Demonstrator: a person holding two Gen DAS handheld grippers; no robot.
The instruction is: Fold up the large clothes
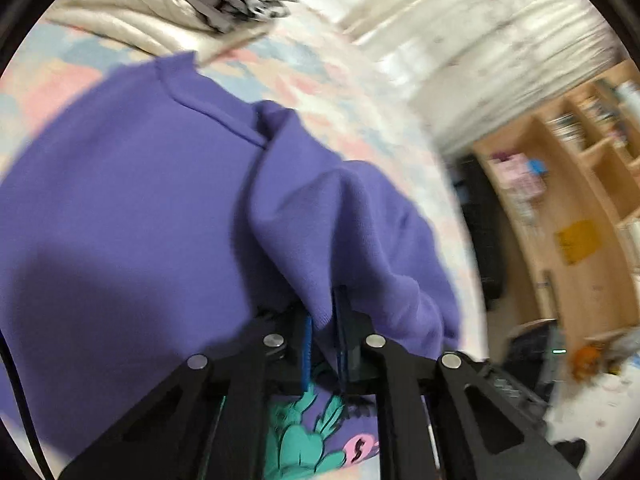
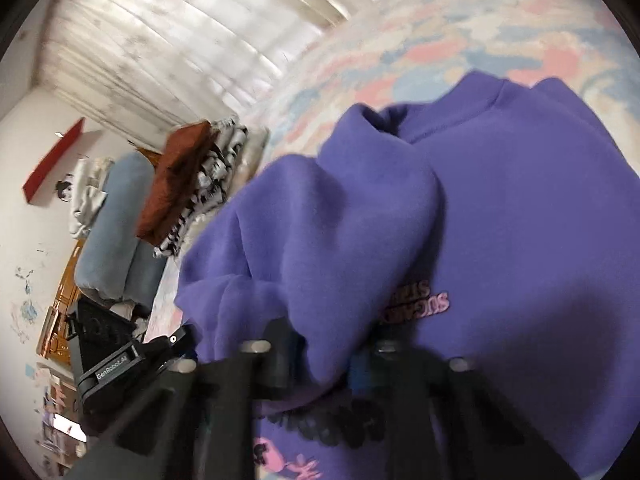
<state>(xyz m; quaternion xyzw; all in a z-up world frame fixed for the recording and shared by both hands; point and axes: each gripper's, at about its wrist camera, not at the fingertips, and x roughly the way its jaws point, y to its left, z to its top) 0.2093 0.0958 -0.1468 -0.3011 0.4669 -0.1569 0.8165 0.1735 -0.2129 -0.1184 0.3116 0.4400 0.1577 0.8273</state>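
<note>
One purple sweatshirt (image 1: 132, 200) lies on one bed (image 1: 328, 92); two tools (image 1: 326, 344) grip it; one far stack of folded clothes (image 2: 188, 188).

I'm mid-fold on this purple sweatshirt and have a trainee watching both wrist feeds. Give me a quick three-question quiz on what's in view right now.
1. True or false: the left gripper has purple sweatshirt fabric pinched between its jaws.
2. Multiple choice: what lies on top of the folded stack of clothes at the far side of the bed? A) a rust-brown garment B) a yellow towel C) a green jacket
3. Short answer: what colours is the bedspread under the sweatshirt?

Key:
1. True; a fold of fabric hangs out from between the closed jaws.
2. A; it lies over a black-and-white patterned piece.
3. Pastel pink, blue and cream patches.
</note>
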